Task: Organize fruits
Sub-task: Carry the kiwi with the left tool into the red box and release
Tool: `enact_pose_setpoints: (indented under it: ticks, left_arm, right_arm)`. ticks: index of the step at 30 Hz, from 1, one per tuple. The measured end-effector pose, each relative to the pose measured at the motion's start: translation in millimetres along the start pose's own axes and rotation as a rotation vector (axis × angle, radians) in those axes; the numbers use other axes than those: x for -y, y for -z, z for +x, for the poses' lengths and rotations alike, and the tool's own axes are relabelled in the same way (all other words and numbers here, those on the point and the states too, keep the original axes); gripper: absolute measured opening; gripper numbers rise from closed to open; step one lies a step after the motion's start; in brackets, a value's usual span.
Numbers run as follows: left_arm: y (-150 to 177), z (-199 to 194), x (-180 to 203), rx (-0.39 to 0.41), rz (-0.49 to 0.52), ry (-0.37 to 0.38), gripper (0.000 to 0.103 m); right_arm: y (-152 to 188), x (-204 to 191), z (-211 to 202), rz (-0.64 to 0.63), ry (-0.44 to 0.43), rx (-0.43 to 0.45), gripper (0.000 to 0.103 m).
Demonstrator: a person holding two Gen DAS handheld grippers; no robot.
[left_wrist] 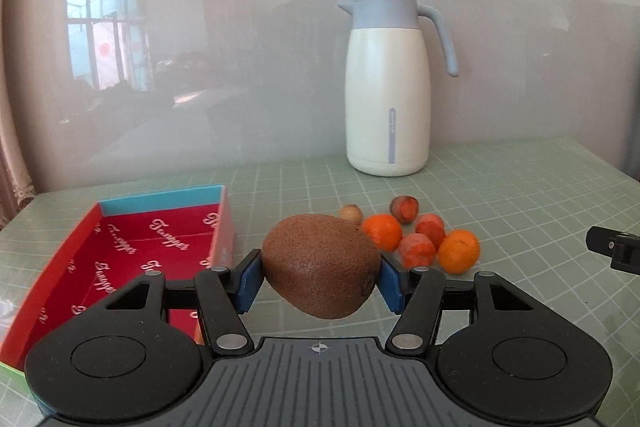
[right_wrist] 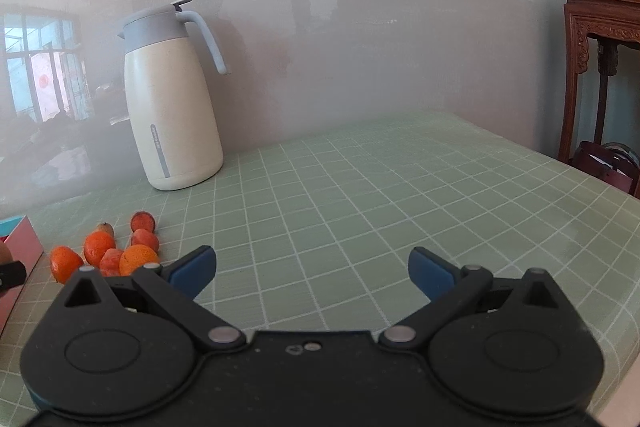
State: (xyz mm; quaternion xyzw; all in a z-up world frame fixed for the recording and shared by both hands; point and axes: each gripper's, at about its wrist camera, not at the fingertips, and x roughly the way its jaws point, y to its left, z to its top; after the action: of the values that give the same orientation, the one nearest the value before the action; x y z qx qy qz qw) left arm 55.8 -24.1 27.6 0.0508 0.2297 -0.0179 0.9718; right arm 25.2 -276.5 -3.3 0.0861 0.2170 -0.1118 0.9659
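Kiwi [left_wrist: 320, 265]: fuzzy brown oval, frame centre, clamped between blue pads of left hand-held gripper [left_wrist: 319, 277]; long axis slants upper left to lower right. Right hand-held gripper [right_wrist: 312, 273]: wide, empty, over gridded green tabletop [right_wrist: 380, 187].

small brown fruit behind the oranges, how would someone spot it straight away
Start at the white jug on the green mat. In front of it lies a fruit cluster. The small brown fruit sits at its back left, dull tan and smooth, unlike the bright oranges beside it.
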Motion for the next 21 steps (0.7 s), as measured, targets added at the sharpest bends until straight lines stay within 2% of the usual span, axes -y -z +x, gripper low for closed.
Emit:
enact_pose_setpoints:
  ticks: [9,15,21]
  left_arm:
    - [9,-3,-77,-0.019,-0.084,-0.176,0.059]
    - [18,5,-113,-0.056,-0.141,-0.284,0.059]
    - [25,17,-134,-0.108,-0.184,-0.320,0.059]
  right_arm:
    - [5,-37,3,-0.066,-0.071,-0.016,0.103]
    - [9,-65,3,-0.123,-0.133,-0.013,0.103]
    - [12,-88,3,-0.154,-0.172,-0.009,0.103]
